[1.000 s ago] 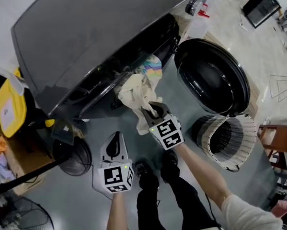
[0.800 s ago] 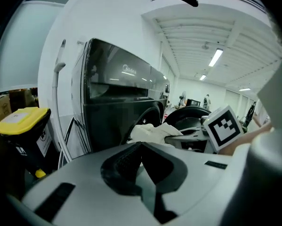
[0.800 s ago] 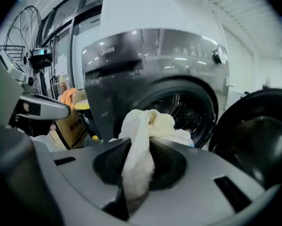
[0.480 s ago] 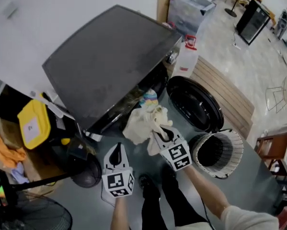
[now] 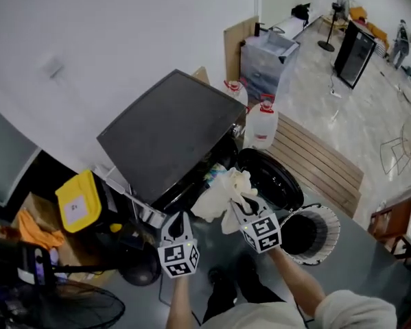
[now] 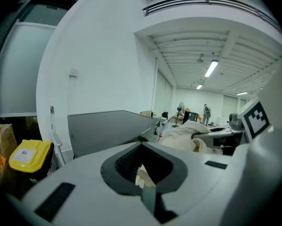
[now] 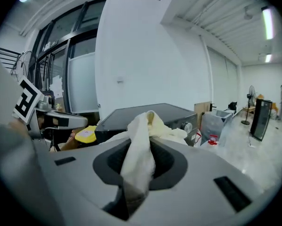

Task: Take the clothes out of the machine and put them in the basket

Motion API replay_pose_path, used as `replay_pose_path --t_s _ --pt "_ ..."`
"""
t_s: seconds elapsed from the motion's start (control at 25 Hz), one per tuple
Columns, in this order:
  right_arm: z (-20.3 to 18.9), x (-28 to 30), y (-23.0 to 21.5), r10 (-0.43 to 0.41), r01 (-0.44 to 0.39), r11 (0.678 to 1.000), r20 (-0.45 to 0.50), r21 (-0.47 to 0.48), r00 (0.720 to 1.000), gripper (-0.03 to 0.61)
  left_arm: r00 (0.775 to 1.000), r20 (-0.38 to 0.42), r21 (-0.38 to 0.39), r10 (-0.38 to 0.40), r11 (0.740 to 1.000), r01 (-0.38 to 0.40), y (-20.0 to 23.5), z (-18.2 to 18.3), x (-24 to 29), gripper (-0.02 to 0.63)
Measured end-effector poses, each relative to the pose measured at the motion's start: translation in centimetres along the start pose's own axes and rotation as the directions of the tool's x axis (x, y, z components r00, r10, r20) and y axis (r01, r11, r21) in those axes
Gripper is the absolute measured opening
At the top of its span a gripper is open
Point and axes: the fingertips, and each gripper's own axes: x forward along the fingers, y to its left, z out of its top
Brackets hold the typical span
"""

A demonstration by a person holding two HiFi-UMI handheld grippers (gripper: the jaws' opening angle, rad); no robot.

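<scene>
Far left, a yellow tub (image 5: 76, 204) sits by the washer (image 5: 167, 132), out of play. Then the left gripper (image 5: 180, 219): jaws together, nothing clamped, held up in front of the machine's mouth. It's the spare hand here, and I'd use it to gather any tail that droops.

Centre stage, the cloth (image 5: 219, 196). It's out of the drum and hanging in the air between the washer and the door (image 5: 274, 177), pinched by the right gripper (image 5: 245, 203). That gripper's own view shows the jaws nipped hard on a twisted fold of the cloth (image 7: 138, 159), the rest billowing out ahead.

The step, as I read it, is the carry to the basket (image 5: 332, 218), just beyond the door on the right. Swing across with the bundle high so it clears the door and the rim, and let go only once it hangs over the opening. A thin pinch on limp fabric can slip, so no jerking.

Textures: cream cloth, soft and crumpled in loose folds; washer top flat, matte dark grey; door a glossy black bowl; basket round, pale slatted wall, dark inside.
</scene>
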Motion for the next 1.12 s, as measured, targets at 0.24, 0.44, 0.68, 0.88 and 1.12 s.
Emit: replay_pose_path --t_s 0.24,0.44,0.68,0.88,1.12 --pt "5.0 -5.7 -0.4 -0.039 0.04 0.999 0.056 -0.021 0.998 0.081 0.998 0.042 0.04 -0.037 0.999 0.036 -2.5 5.2 -2.3 0.018" --pt "7.3 -9.8 -1.2 -0.086 0.089 0.996 0.09 -0.026 0.992 0.081 0.994 0.058 0.068 -0.089 0.994 0.085 -5.5 8.2 -3.4 0.018" --pt "6.5 -15.4 -3.8 -0.188 0.188 0.982 0.099 0.007 0.977 0.081 0.978 0.053 0.12 -0.2 0.974 0.193 -11.3 9.2 -3.0 0.018" --pt "4.3 -21.2 -7.7 -0.337 0.331 0.941 0.101 0.065 0.936 0.081 0.941 0.041 0.176 -0.337 0.929 0.325 -17.8 10.0 -1.2 0.018" --pt "0.0 -30.4 -11.9 -0.532 0.521 0.842 0.051 0.137 0.845 0.081 0.848 -0.01 0.241 -0.53 0.821 0.517 -28.9 9.4 -0.3 0.018"
